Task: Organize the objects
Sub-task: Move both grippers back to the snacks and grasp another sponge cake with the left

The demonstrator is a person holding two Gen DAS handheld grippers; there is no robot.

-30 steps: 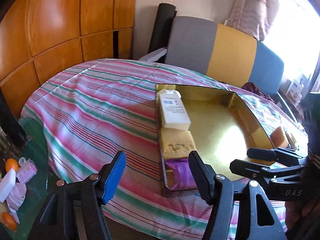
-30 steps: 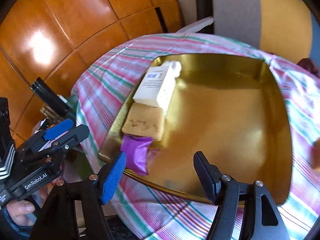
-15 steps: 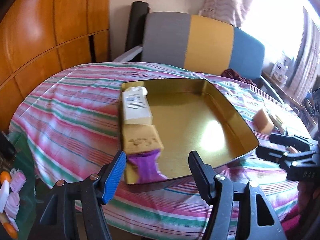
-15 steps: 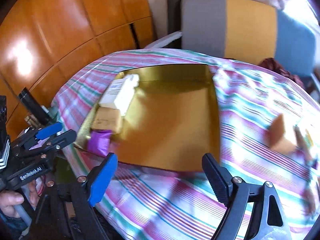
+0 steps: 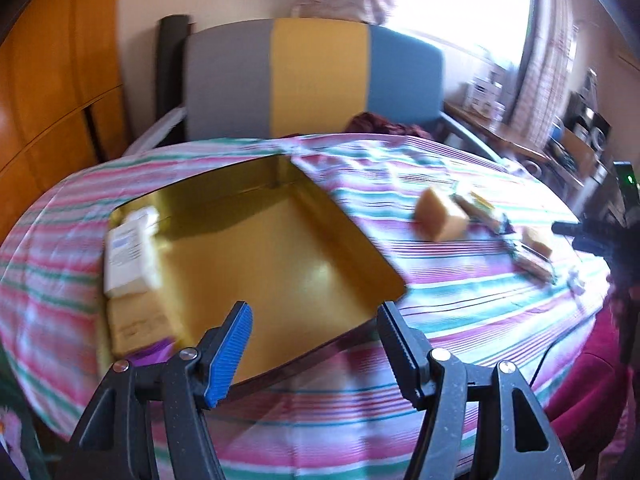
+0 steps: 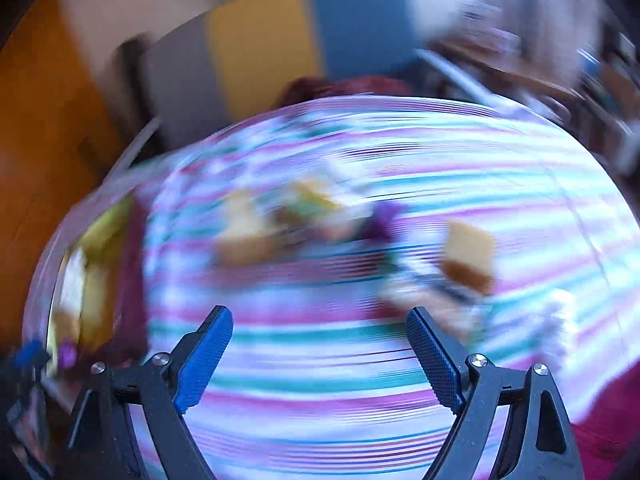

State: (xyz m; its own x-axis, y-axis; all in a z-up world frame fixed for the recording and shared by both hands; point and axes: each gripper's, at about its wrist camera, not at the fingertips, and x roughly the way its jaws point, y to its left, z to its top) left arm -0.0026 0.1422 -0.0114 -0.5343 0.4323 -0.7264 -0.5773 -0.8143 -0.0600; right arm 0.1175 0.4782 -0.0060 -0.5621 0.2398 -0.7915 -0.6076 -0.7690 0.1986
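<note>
A gold tray (image 5: 304, 216) lies on the striped tablecloth (image 5: 460, 292). Along its left side sit a white box (image 5: 126, 256), a tan block (image 5: 136, 326) and a purple packet (image 5: 154, 354). My left gripper (image 5: 314, 350) is open and empty over the tray's near edge. Right of the tray lie a tan block (image 5: 440, 220), a second tan block (image 5: 538, 242) and wrapped packets (image 5: 480, 210). My right gripper (image 6: 320, 358) is open and empty above the cloth; its view is blurred, with a tan block (image 6: 470, 258), another (image 6: 244, 236) and something purple (image 6: 384, 220) ahead.
A grey, yellow and blue chair back (image 5: 316, 80) stands behind the table. Wooden panels (image 5: 52, 92) are at the left. A cluttered shelf (image 5: 568, 136) and a bright window are at the right. The right gripper's tip (image 5: 576, 232) shows at the right edge.
Both views have swung to the right. The tray has slid left in each view and the loose blocks and packets on the cloth have come into sight. Both grippers stay open.
</note>
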